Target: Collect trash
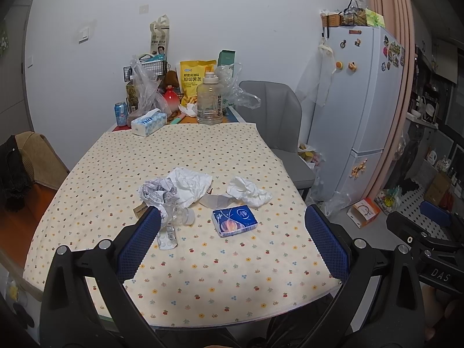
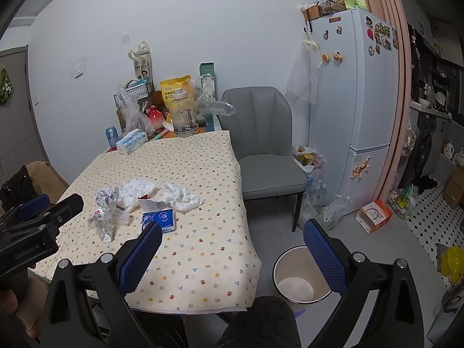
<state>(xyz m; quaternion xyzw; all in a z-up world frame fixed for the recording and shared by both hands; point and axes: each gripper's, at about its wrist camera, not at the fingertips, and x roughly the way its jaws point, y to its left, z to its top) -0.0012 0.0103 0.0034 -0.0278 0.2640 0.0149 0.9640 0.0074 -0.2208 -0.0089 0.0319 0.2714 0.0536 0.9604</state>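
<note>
Crumpled white tissues [image 1: 190, 184], squashed clear bottle [image 1: 177, 216] and blue tissue pack [image 1: 235, 221] lay mid-table [image 1: 185, 150], left claw [image 1: 230, 242] and right claw [image 2: 232, 256] both spread wide, empty, white bin [image 2: 300, 278] beside the table seen only from right wrist.

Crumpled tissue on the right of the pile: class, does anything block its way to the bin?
Nothing visible does. The crumpled tissue lies near the table's right edge; the white bin stands open on the floor just beyond that edge, with bare tablecloth between.
</note>
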